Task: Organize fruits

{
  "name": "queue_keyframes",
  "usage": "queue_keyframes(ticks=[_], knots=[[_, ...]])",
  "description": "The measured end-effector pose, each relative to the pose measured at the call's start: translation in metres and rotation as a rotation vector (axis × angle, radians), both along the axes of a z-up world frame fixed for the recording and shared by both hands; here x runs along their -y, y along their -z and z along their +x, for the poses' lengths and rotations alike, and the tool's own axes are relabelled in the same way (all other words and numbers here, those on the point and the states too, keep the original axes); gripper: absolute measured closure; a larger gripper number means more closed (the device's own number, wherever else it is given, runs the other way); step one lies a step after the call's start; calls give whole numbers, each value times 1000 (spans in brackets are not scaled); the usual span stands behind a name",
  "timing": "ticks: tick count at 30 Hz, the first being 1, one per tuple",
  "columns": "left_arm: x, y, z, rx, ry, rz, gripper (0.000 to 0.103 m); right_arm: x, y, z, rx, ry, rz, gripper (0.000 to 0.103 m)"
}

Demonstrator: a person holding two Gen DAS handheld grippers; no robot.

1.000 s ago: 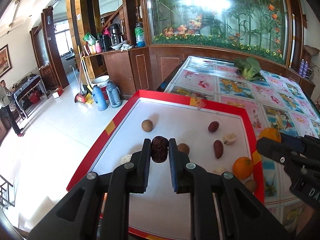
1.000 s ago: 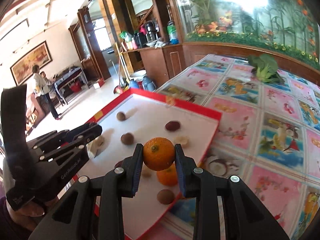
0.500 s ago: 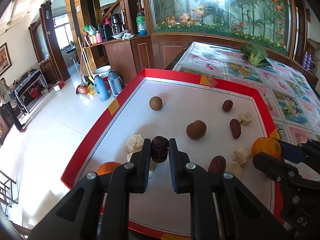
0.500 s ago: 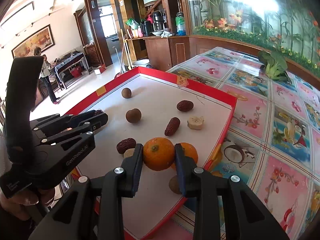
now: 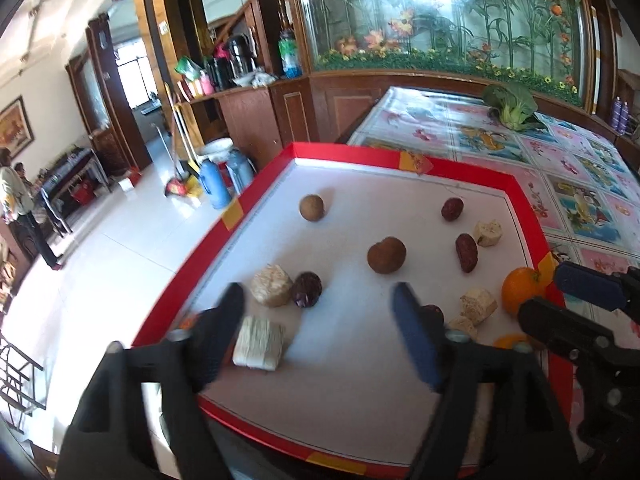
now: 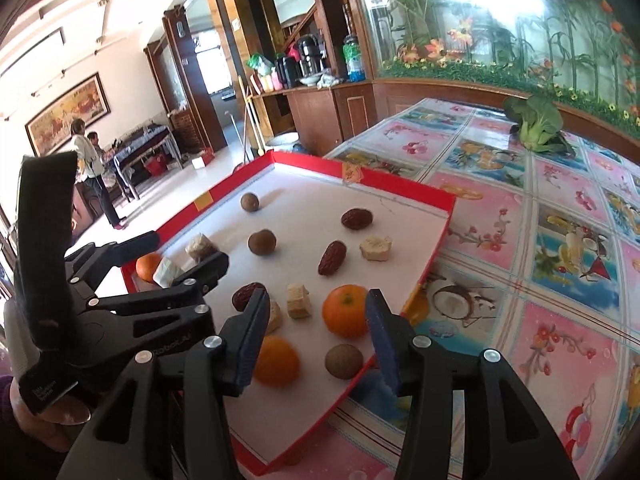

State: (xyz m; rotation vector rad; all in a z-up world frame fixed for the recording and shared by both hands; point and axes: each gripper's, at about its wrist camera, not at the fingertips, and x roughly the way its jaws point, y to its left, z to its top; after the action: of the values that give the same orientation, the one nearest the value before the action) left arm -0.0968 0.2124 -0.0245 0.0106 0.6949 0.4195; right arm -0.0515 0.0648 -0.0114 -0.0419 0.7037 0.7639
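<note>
Left gripper (image 5: pixel 320 316) hangs over the near left part of the tray (image 5: pixel 348 160); its jaws have just been opening and now stand wide apart, holding nothing. A dark date (image 5: pixel 306 289) lies on the white tray floor ahead of them, touching a pale cube (image 5: pixel 271 285). Another pale block (image 5: pixel 259 343) sits just inside the left finger. Further right lie a brown round fruit (image 5: pixel 386 255), a small brown ball (image 5: pixel 311 207) beyond it, two more dates (image 5: pixel 466 252) (image 5: pixel 452 209) and a pale chunk (image 5: pixel 488 233).

Right gripper (image 6: pixel 318 322) hovers over the tray's near right corner. Its jaws have also just been opening. An orange (image 6: pixel 345 311) sits on the tray between the fingers, close to the right pad, but neither pad seems to press on it, so it lies free. A second orange (image 6: pixel 277 361) rests just behind the left finger, and a brown ball (image 6: pixel 344 362) lies near the tray's edge below the first orange. A third orange (image 6: pixel 149 266) shows at the far left corner, partly behind the left gripper.

Right of the tray stretches the flowered tablecloth (image 6: pixel 560 240), with a green vegetable (image 6: pixel 538 124) at its far end.
</note>
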Motion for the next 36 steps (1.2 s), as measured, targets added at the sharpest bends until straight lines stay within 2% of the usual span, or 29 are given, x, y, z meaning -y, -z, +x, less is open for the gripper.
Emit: queue_keyframes(ticks=[6, 8, 12, 19, 26, 30, 36], knots=[[6, -13, -7, 25, 3, 19, 18, 21, -14, -6, 44, 49, 24, 53], [10, -19, -10, 31, -4, 27, 9, 29, -21, -9, 65, 74, 38, 52], [21, -36, -23, 74, 1, 40, 0, 47, -40, -19, 113, 124, 88, 41], [38, -65, -45, 100, -24, 51, 0, 68, -72, -46, 208, 152, 172, 32], [56, -90, -71, 156, -74, 96, 0, 72, -86, -68, 302, 153, 190, 27], [61, -102, -83, 184, -57, 67, 0, 71, -85, -70, 301, 150, 184, 26], [63, -118, -100, 241, -70, 68, 0, 65, -82, -77, 299, 150, 159, 26]])
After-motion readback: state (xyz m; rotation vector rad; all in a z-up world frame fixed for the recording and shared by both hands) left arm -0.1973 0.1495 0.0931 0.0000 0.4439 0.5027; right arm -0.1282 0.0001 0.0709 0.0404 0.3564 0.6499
